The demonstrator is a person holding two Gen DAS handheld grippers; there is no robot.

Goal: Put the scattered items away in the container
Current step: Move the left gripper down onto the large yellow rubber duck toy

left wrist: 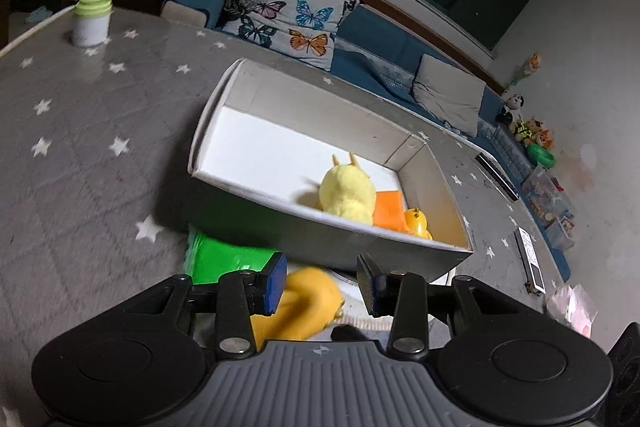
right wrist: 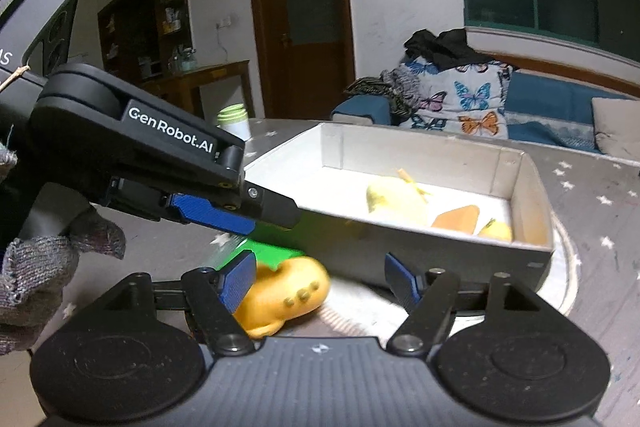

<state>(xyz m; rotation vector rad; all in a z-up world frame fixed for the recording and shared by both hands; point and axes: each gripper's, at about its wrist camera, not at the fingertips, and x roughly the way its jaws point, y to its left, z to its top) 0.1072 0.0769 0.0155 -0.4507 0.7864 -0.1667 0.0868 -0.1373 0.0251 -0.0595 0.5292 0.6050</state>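
- The shallow white cardboard box [left wrist: 248, 95] sits on the grey star-patterned tablecloth [left wrist: 80, 131].
- Inside the box, at one end, lie a fuzzy yellow plush toy [left wrist: 348, 191], a flat orange block [left wrist: 389, 214] and a small glossy yellow duck [left wrist: 417, 222].
- Just outside the box's near wall lie an orange-yellow soft toy [right wrist: 290, 293] and a flat green packet [left wrist: 224, 261].
- The left gripper [left wrist: 322, 285] hangs over that toy, jaws apart.
- The right gripper [right wrist: 320, 283] is spread wide, one blue pad [right wrist: 239, 279] beside the toy.

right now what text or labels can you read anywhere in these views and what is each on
"GenRobot.AI": white lettering on the side of the left tool, seen from the right wrist view.
A lone "S": on the dark device at the far left edge, cut off.
Flat white item on the table: markings too small to read.
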